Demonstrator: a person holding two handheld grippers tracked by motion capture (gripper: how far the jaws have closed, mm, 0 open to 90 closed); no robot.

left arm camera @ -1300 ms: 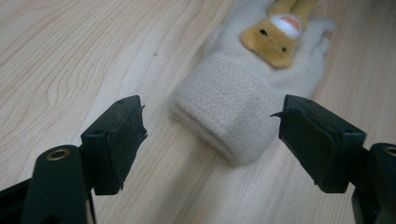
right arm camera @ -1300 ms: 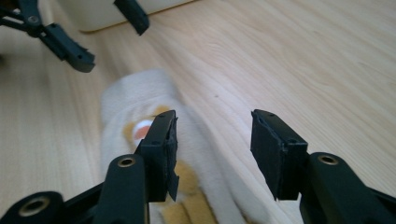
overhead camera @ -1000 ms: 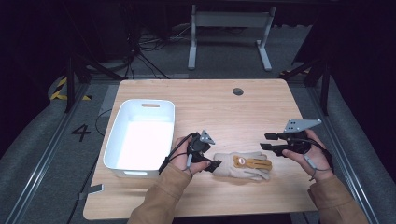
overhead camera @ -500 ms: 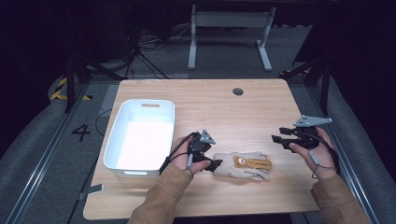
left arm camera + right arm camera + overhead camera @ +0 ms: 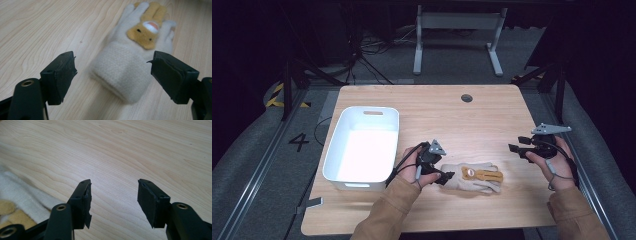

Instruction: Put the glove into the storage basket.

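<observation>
Wooden table (image 5: 492,117): cream glove (image 5: 472,176) is framed at its cuff by the left gripper (image 5: 446,176), jaws just opened, ungripped; right gripper (image 5: 515,149) is held spread, empty. Closing on the cuff is judged next.

Bright tabletop, dark surroundings, soft close-ups

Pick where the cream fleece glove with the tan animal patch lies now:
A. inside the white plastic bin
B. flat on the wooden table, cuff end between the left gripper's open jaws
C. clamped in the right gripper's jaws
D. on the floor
B: the cream fleece glove lies flat on the wooden table, its cuff between the left gripper and its parted jaws, untouched by either.
</observation>
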